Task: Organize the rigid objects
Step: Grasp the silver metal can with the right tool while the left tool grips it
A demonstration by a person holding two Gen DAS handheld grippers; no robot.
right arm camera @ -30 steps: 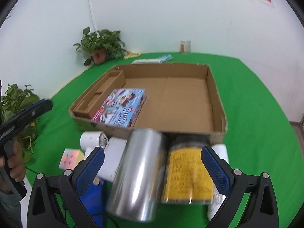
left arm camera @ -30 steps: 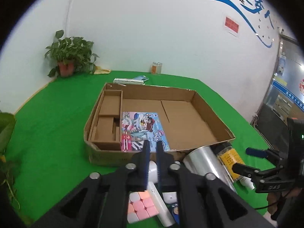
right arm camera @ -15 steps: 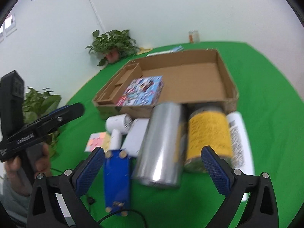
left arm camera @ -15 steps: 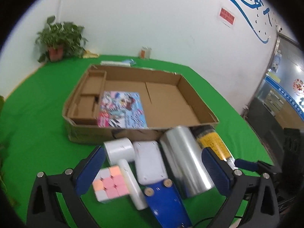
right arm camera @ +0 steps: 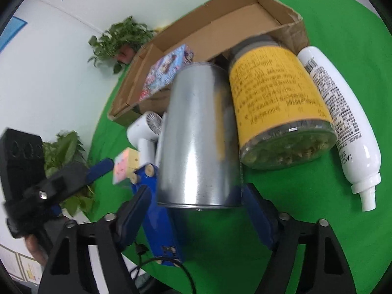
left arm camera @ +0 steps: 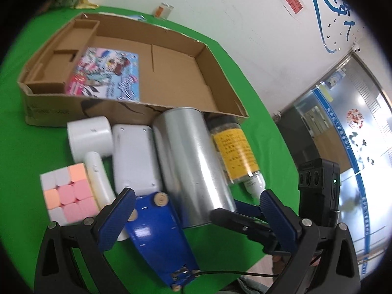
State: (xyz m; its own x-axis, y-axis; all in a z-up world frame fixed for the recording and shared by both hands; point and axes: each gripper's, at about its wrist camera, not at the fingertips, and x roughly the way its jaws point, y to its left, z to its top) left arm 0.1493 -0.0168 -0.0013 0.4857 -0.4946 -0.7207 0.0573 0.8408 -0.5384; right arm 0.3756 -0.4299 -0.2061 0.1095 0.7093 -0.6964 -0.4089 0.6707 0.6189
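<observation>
A silver can (right arm camera: 198, 142) lies on its side on the green table. My right gripper (right arm camera: 196, 203) straddles its near end and its jaws are closing; the left pad still shows a small gap. Next to the can lie a yellow-labelled jar (right arm camera: 276, 98) and a white bottle (right arm camera: 343, 122). My left gripper (left arm camera: 196, 203) is open wide, low over a blue wedge-shaped device (left arm camera: 159, 232) and the can's (left arm camera: 193, 166) end, touching neither. A pastel cube (left arm camera: 68, 193), a white hair dryer (left arm camera: 90, 137) and a white flat device (left arm camera: 134, 156) lie to the left.
Behind the objects stands an open cardboard box (left arm camera: 215, 78) with a colourful picture box (left arm camera: 107, 73) in it and small compartments at its left. A black cable (right arm camera: 171, 264) runs from the blue device. Potted plants (right arm camera: 120, 41) stand at the table's far edge by the wall.
Both grippers have come down toward the pile and tilted. The left jaws went from shut to wide open. The right jaws have narrowed around the silver can's end.
</observation>
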